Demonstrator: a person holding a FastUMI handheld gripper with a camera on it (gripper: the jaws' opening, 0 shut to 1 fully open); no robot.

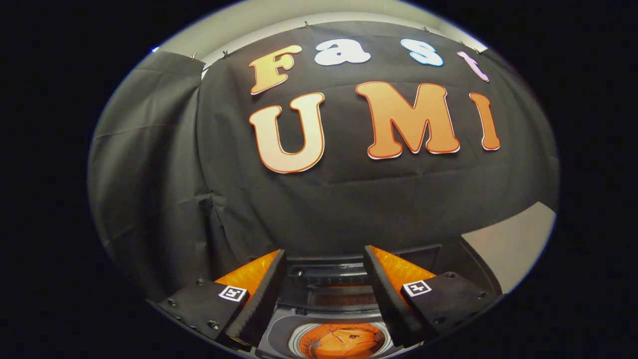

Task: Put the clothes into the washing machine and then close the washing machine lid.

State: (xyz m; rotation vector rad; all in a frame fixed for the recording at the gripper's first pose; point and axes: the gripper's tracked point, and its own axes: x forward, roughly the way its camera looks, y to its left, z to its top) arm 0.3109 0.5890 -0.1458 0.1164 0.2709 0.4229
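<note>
While the gripper (324, 271) hovers with its fingers spread and holding nothing, the washing machine (329, 319) sits below and between them, lid raised behind the drum, and orange clothes (344, 343) lie inside that drum.

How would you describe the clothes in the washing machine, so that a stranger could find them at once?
Start at the black cloth wall; the washing machine stands below it, lid raised, seen between the open fingers of the gripper. Look down into its round drum. The clothes are the crumpled orange fabric lying there, the only soft, bright thing among grey plastic.
</note>
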